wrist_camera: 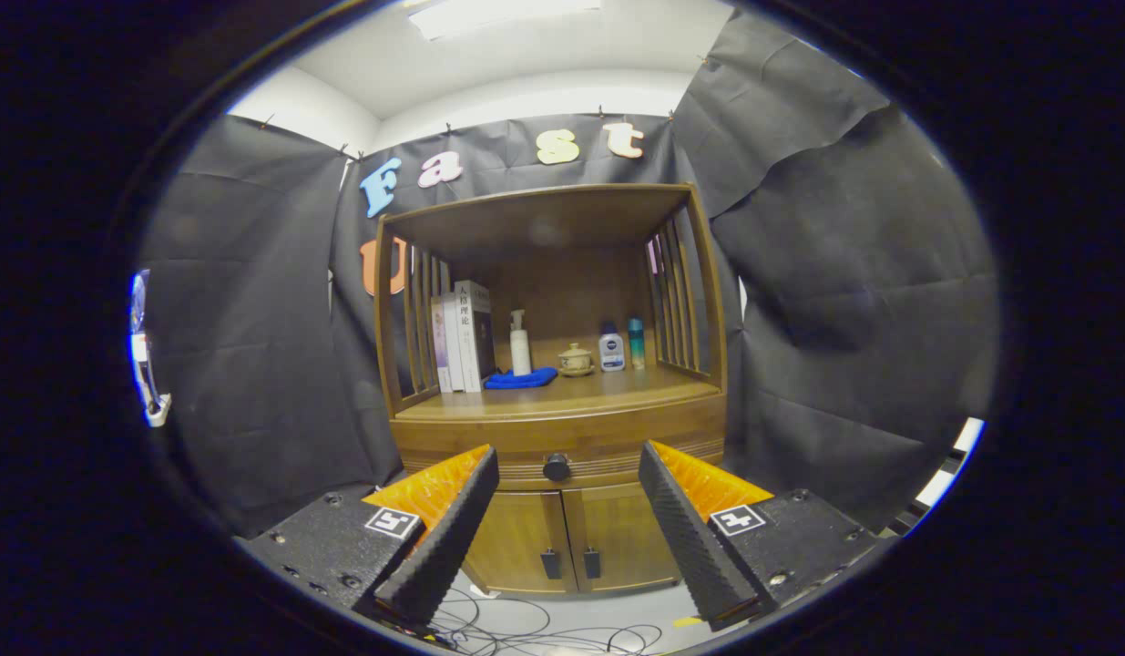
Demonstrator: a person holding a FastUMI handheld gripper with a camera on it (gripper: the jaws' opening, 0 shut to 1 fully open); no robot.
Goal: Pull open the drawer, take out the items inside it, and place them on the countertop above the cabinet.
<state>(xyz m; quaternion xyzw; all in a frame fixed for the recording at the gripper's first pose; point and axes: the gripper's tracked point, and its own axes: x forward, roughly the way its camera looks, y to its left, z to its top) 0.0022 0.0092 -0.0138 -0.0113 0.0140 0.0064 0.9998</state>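
Tool fingers stand wide apart and grip nothing, low in the frame, aimed at the wooden cabinet at centre. Between them, beyond the tips, the drawer sits closed, its dark knob at mid-frame. On the surface above, left to right: books, a blue cloth, a white pump bottle, a small lidded pot, two small bottles.

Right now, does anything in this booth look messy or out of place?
Mostly tidy. Loose cables sprawl on the floor before the cabinet, and a blue cloth lies crumpled on the countertop. The drawer is shut; the tool hangs open before its knob.
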